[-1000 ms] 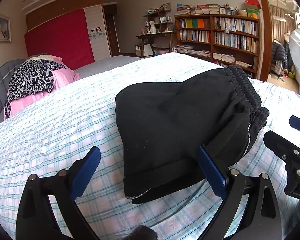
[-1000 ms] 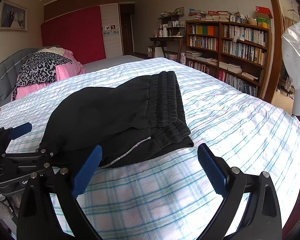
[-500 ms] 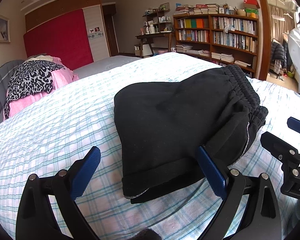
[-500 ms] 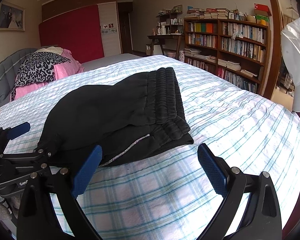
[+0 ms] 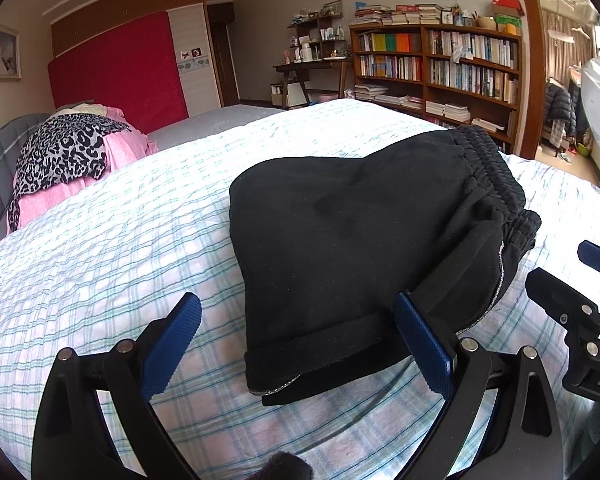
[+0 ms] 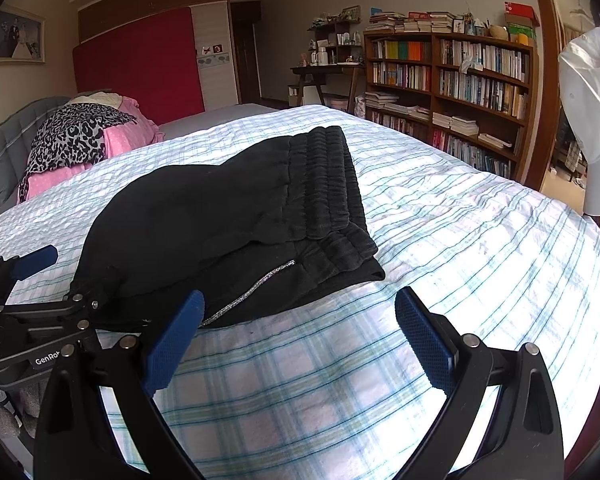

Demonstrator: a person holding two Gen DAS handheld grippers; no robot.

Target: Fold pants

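Left wrist view: folded black pants (image 5: 356, 232) lie on a checked bedspread (image 5: 100, 248), the left gripper (image 5: 296, 344) spread wide and empty at their near edge. Beyond the pants stand a bookshelf (image 5: 440, 64) and red wall panel (image 5: 116, 68); the right gripper (image 6: 296, 344) gapes empty beside them.

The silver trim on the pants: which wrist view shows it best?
The right wrist view: the silver trim runs unobstructed across the pants. The left wrist view shows only thin slivers along the folded edges.
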